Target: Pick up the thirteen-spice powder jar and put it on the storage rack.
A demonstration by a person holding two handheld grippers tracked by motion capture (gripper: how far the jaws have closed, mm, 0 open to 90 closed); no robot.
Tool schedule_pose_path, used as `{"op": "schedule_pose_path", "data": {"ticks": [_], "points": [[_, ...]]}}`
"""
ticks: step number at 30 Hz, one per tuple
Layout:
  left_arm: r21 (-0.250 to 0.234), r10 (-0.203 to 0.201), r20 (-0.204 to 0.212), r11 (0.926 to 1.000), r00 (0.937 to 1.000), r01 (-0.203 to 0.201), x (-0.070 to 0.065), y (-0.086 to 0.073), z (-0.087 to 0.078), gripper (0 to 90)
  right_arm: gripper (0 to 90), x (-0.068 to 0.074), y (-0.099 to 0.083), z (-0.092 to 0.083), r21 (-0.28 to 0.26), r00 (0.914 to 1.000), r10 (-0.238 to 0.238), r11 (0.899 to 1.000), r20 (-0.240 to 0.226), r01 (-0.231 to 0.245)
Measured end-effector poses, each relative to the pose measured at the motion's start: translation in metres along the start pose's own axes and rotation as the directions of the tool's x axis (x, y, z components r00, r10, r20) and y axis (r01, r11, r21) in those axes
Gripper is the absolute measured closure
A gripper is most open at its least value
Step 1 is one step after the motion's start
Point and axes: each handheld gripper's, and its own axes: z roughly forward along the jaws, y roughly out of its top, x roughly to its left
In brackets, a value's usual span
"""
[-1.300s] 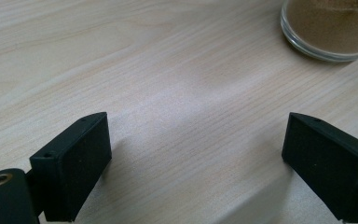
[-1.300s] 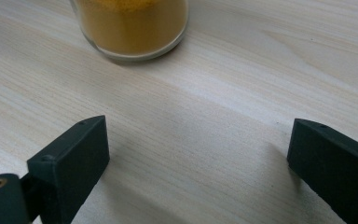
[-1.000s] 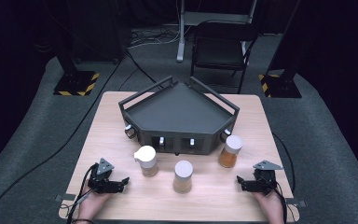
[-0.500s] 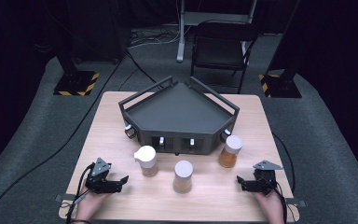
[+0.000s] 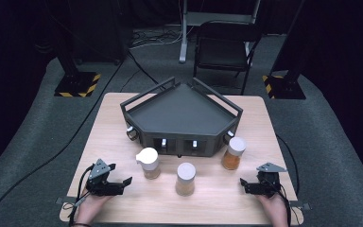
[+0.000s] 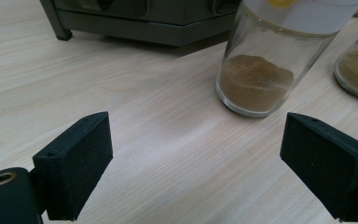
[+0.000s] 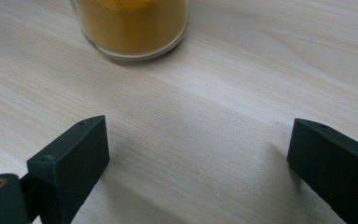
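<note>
— Starting at the left: what carries everything, and what surrounds it?

— A pale wood-grain worktop (image 5: 113, 123) on grey carpet, the room behind dark. Far left stands a black post on a yellow-and-black striped base (image 5: 78, 84); a black chair (image 5: 224, 52) sits beyond the far edge.

— And on the surface?

— Near left, the left gripper (image 5: 123, 182) lies in a hand, jaws spread, nothing between them. Just right of it stands the jar with the spouted white lid (image 5: 148, 162), brown powder inside. Next comes the middle jar (image 5: 185, 178), nearest the front edge, then the orange jar (image 5: 233, 153) close to the dark angular tray (image 5: 182, 111) at the centre. Near right, the right gripper (image 5: 244, 183) rests with jaws spread, empty.

— What do the gripper views add?

— The left gripper view shows the brown powder heaped unevenly in the spouted jar (image 6: 270, 60), ahead of the right jaw. The right gripper view shows the orange jar's (image 7: 130, 23) glass base well ahead of its jaws, with bare wood between.
</note>
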Motion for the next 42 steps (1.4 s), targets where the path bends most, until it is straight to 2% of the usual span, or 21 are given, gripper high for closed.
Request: {"op": "schedule_pose_path", "data": {"ticks": [18,42], "points": [[-0.055,0.028,0.047,0.9982,0.9985,-0.026,-0.009,0.008,0.001,8.6,4.6,0.0,0.0,0.0,0.0,1.0,0.001,1.0,0.0,-0.001],[-0.075,0.062,0.084,0.9956,0.9945,-0.056,-0.016,0.031,0.021,9.4,4.4,0.001,0.0,0.0,0.001,1.0,0.001,1.0,0.001,-0.001]]}}
